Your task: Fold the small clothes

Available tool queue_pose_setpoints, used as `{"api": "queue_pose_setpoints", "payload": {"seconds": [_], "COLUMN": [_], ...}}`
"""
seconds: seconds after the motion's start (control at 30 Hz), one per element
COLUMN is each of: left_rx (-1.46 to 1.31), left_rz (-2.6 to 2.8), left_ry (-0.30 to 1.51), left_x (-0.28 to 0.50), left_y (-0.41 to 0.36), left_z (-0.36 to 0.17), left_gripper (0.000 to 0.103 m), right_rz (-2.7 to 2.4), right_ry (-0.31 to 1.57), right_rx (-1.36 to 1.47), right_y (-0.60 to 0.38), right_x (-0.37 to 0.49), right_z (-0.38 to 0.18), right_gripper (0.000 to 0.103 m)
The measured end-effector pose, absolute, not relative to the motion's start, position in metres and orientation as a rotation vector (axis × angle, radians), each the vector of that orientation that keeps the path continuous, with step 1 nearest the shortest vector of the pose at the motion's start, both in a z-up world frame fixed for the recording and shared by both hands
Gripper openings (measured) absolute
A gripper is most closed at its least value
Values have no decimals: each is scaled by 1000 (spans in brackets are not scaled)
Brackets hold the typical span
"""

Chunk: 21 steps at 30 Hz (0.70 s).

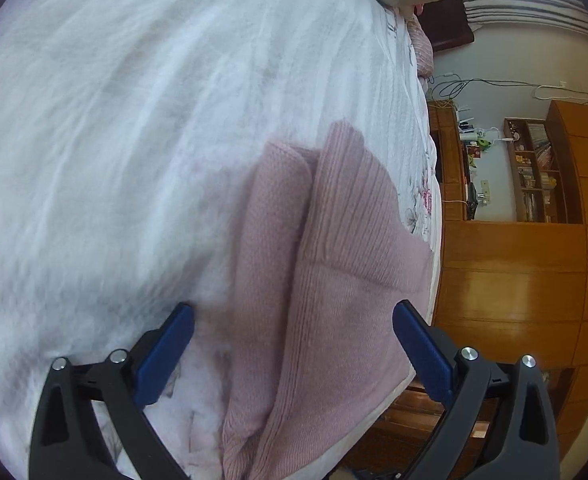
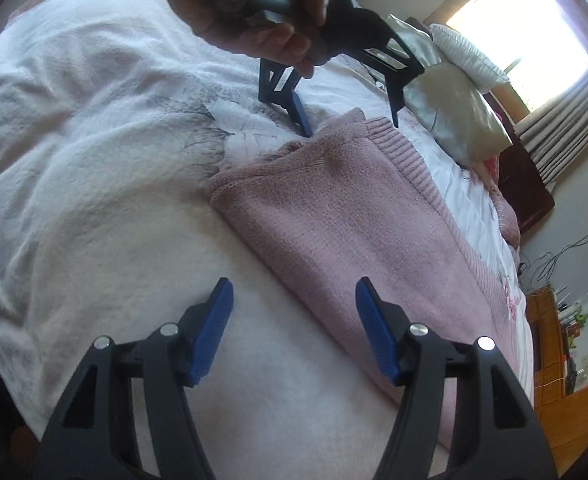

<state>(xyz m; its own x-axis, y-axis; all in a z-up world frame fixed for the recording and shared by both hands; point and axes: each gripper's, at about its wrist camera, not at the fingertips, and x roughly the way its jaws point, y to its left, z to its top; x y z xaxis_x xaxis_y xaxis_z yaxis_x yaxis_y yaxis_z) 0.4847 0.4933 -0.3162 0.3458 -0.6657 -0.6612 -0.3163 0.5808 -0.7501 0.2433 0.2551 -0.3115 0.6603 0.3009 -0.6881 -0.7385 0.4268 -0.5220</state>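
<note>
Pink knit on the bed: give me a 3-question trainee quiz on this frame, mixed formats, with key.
1. True or false: the right gripper is shut on the pink knit garment.
2. Multiple choice: what does the garment lie on? A) wooden floor B) white bedcover C) desk
3. Short answer: in the right wrist view, where does the left gripper sit relative to the garment?

Key:
1. False; its fingers are spread, holding nothing.
2. B
3. At the garment's far end, open, its blue finger at the fabric edge; contact cannot be told.
</note>
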Motion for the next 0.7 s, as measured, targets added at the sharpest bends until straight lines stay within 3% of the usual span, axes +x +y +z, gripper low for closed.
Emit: {"api": "queue_pose_setpoints", "payload": {"seconds": [0.43, 0.57, 0.7], "left_rx": [-952, -906, -954], "left_rz": [-389, -352, -334], "left_ry": [1268, 1333, 1342], "left_x": [506, 507, 504], "left_y": [470, 472, 482], "left_z": [-316, -319, -328], "left_gripper": [96, 65, 53], "right_rz": [636, 633, 634], "right_ry": [480, 481, 496], "right_rx": [-904, -881, -848], "right_y": [304, 309, 316], "right_x": [261, 267, 274], "right_z": [-323, -323, -323], "right_gripper": [63, 63, 62]}}
